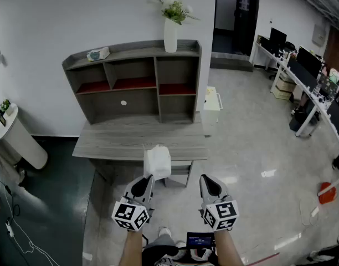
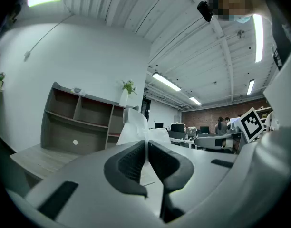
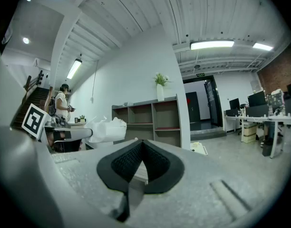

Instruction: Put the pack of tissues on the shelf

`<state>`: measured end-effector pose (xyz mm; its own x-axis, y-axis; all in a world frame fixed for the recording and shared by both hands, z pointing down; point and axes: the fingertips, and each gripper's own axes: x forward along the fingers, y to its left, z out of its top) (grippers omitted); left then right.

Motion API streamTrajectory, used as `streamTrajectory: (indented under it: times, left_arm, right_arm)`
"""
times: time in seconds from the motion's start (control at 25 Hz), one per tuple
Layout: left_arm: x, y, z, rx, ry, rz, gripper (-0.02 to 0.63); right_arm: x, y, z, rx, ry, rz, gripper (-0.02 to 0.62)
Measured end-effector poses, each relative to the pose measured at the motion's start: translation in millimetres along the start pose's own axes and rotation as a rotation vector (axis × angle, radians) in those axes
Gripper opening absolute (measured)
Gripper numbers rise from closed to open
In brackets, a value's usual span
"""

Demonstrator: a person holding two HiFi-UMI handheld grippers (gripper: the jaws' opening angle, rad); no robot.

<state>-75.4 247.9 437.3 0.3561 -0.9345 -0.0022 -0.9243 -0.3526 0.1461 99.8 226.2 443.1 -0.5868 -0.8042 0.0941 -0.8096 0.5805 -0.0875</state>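
Ceiling strip lights [image 3: 217, 44] light the room brightly and evenly, burning out to white glare in the 2 gripper views, and the glossy floor [image 1: 252, 137] in the head view throws back pale reflections [image 1: 268, 173]. Both gripper views bend strongly at the edges into a dark round vignette, with the near shells of the left gripper [image 2: 146, 140] and right gripper [image 3: 142, 141] soft and out of focus. Shadows are faint, deepest inside the shelf [image 1: 157, 73] and under the desk [image 1: 119, 140].

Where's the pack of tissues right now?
The pack of tissues is pinched in the left gripper, left of centre in the head view, seen against the front edge of the desk, short of the shelf.
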Motion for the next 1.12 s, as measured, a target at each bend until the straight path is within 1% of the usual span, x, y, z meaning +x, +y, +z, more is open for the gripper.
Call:
streamTrajectory:
  times: [0.36,0.52,0.68,0.76,0.88,1.0,1.12]
  left_arm:
    - [8.5,-7.0,-2.5,-0.006,0.001,-0.006,0.021]
    - [17.7,-3.2,-4.7,-0.014,0.001,-0.004,0.021]
    - [38.0,4.7,-7.5,-0.013,0.001,-0.012,0.021]
    - [52.3,14.3,-9.1,-0.015,0.001,-0.01,0.021]
    - [82.7,34.9,-7.0,-0.022,-0.007,-0.01,0.021]
    - [129.0,59.4,-4.0,-0.024,-0.018,-0.017,0.021]
    - [184.1,89.6,-2.9,-0.031,-0.007,-0.029,0.02]
  right_arm:
    - [-7.2,-17.6,-2.6,0.006,-0.009,-0.029,0.005]
    - [-4.1,-28.7,-2.5,0.049,-0.035,-0.034,0.005]
    - [12.3,-46.4,-3.7,0.104,-0.056,-0.041,0.005]
    - [27.2,-54.5,-4.7,0.134,-0.063,-0.034,0.005]
    - [59.4,-68.4,-8.0,0.101,-0.035,-0.043,0.005]
    - [102.7,-92.4,-6.9,0.099,-0.032,-0.052,0.005]
    - [155.9,-119.6,-2.1,0.115,-0.025,-0.063,0.005]
